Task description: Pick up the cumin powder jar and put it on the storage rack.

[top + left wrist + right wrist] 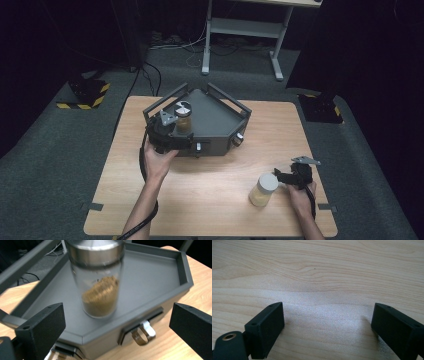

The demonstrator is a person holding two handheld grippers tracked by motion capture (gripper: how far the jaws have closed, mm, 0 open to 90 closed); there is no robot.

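Tongs both spread: left tongs (117,327) before spice jar (98,282) on grey tray (160,272), right tongs (327,327) over table (317,270).

A grey tray (220,120) blocks the worktop's (200,195) far middle; a white-lidded jar (263,190) stands near its right edge.

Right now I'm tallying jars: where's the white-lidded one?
High view: the white-lidded jar stands on the table, front right, just left of the right gripper.

Table (210,190): light wood, sits on grey carpet.
Desk (245,25): white legs, far behind the table.
Tape (82,102): yellow and black, on the floor, left.
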